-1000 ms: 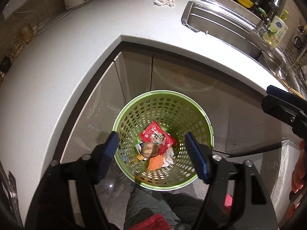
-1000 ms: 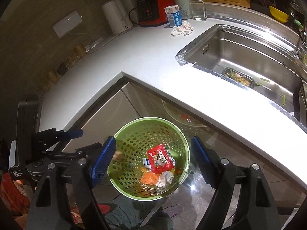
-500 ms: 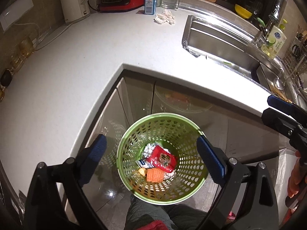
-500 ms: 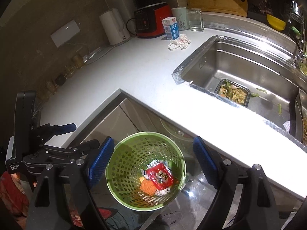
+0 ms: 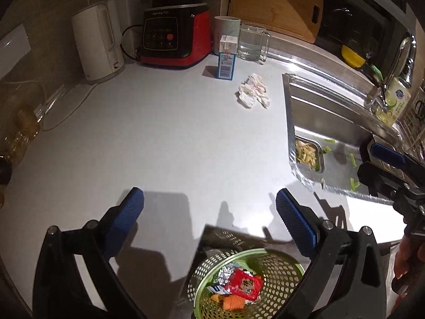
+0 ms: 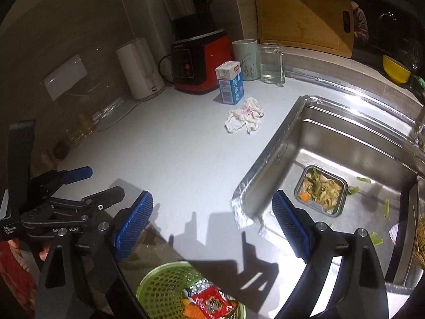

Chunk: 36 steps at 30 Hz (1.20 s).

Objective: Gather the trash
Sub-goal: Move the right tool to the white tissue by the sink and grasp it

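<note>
A green perforated bin [image 5: 279, 276] [image 6: 162, 289] sits on the floor below the counter edge, holding a red wrapper [image 5: 244, 284] [image 6: 211, 303], foil and orange scraps. On the white counter [image 5: 159, 146] lie a crumpled tissue [image 5: 252, 94] [image 6: 245, 118] and a small blue-and-white carton [image 5: 227, 58] [image 6: 231, 82]. My left gripper [image 5: 209, 207] hangs over the counter edge, jaws opening, nothing between them. My right gripper [image 6: 212, 212] hovers near the sink corner, jaws opening and empty too. It appears at the right edge of the left wrist view, the right gripper [image 5: 385, 164].
A steel sink [image 6: 345, 154] holds a tray of food scraps [image 6: 321, 190] and green bits. At the back stand a white kettle [image 5: 98, 42], a red blender base [image 5: 172, 34], a cup, a glass mug [image 5: 252, 42] and a wooden board [image 5: 276, 5]. Jars [image 5: 16, 130] line the left wall.
Both grippers rose from over the bin and swung toward the counter. The bin slid to the bottom of both views; the carton and tissue drew nearer. Both jaws spread wider.
</note>
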Each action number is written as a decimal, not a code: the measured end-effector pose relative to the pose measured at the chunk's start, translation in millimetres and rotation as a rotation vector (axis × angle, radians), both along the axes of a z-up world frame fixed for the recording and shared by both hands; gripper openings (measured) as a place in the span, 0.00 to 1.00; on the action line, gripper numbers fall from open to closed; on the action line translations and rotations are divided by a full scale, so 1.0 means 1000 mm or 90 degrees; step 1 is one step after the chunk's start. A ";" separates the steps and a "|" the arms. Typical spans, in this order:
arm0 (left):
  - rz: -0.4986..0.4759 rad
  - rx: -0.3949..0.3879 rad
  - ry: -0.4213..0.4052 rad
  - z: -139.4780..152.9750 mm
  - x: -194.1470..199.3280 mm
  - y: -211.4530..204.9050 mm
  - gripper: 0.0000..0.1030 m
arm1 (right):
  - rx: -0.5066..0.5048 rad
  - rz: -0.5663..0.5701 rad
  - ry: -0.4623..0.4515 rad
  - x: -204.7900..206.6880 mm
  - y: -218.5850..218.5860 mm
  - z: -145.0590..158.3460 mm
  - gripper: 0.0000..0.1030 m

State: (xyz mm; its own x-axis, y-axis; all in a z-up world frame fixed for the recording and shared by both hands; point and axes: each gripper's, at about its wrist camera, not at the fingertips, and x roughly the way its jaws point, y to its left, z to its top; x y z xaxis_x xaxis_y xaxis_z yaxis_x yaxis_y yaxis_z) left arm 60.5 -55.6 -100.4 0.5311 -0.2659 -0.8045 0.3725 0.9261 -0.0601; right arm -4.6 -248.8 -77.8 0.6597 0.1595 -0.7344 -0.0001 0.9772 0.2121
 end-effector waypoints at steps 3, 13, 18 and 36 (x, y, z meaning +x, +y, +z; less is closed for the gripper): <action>0.004 -0.002 -0.010 0.000 0.032 0.001 0.92 | -0.005 -0.012 0.009 0.048 -0.005 -0.009 0.88; -0.014 -0.001 -0.007 -0.020 0.111 -0.004 0.92 | -0.035 -0.039 0.060 0.197 -0.014 -0.072 0.87; -0.033 -0.002 -0.005 -0.027 0.142 -0.017 0.92 | -0.044 -0.053 0.086 0.238 -0.019 -0.097 0.79; -0.090 -0.024 -0.044 -0.027 0.220 -0.095 0.92 | -0.031 -0.116 0.087 0.230 -0.055 -0.085 0.16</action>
